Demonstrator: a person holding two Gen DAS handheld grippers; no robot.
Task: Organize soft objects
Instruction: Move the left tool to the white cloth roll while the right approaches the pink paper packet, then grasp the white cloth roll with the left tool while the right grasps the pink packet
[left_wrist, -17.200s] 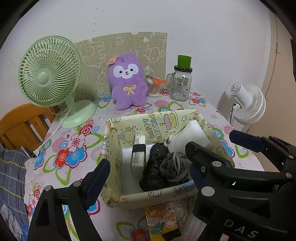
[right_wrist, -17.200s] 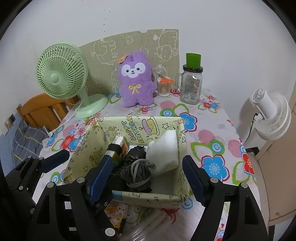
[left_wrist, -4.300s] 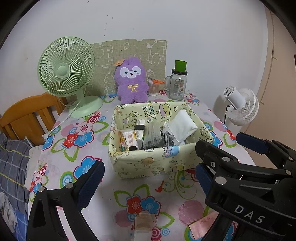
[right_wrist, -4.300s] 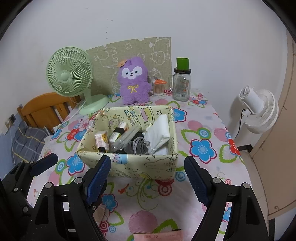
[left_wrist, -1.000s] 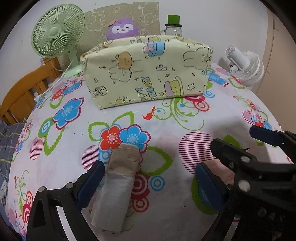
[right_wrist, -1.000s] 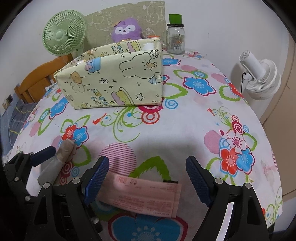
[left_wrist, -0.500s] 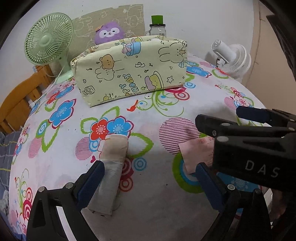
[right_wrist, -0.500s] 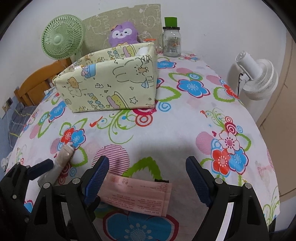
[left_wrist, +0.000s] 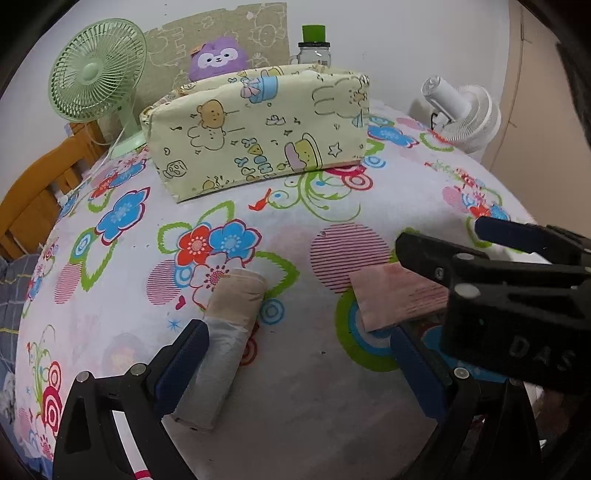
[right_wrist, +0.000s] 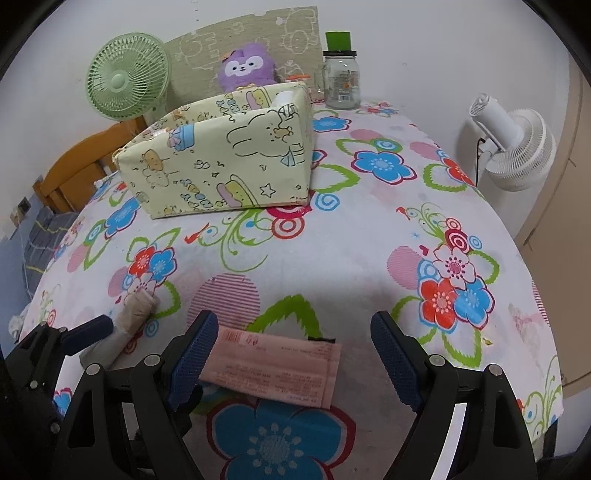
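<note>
Two soft items lie loose on the near part of the table: a rolled beige pack in clear wrap, and a flat pink packet to its right. Neither has reached the fabric basket, which stands well apart from them toward the far side, in front of a purple plush toy, a green fan and a glass jar.

Only a white edge shows above the basket's rim from the right wrist view; its contents cannot otherwise be made out from this low angle. So the sorting looks partly done at best, with at least these two pieces left to lift and drop in.

Each tool stands wide and released, gripping nothing. The left tool hovers low with its left pad just beside the beige pack, which is between the pads but off-centre. The right tool has the pink packet between its pads, not pinched. Closing on each item seems the likely next step.
</note>
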